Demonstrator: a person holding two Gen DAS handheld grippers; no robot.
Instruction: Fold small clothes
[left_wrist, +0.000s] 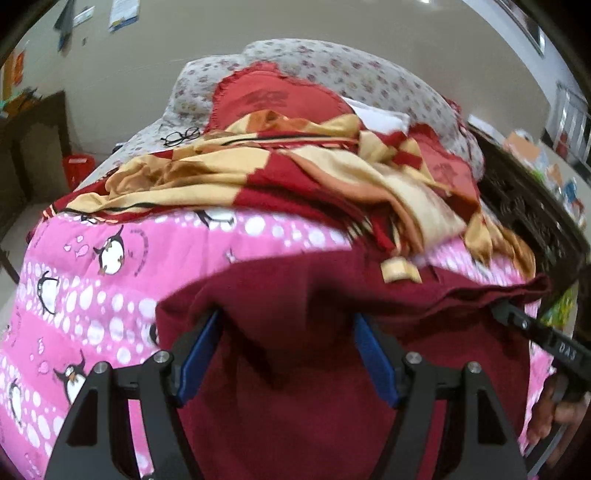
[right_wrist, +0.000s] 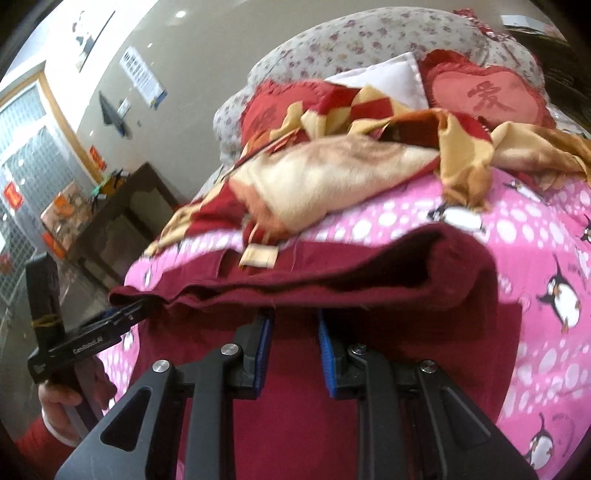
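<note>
Both tools lifted the maroon garment (right_wrist: 369, 266) over the pink quilt (left_wrist: 92, 295); left tool (left_wrist: 288, 354) gaped wide around draped cloth, right tool (right_wrist: 295, 354) narrower, its grip unclear; level corners would probably square the fold.

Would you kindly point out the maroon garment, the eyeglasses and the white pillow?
maroon garment (left_wrist: 295, 406): left wrist view, flat middle.
eyeglasses (left_wrist: 181, 136): left wrist view, the lenses.
white pillow (right_wrist: 391, 79): right wrist view, its upper corner.

Black tool (left_wrist: 288, 354) frames, blue pads (right_wrist: 263, 354), silver screws.
</note>
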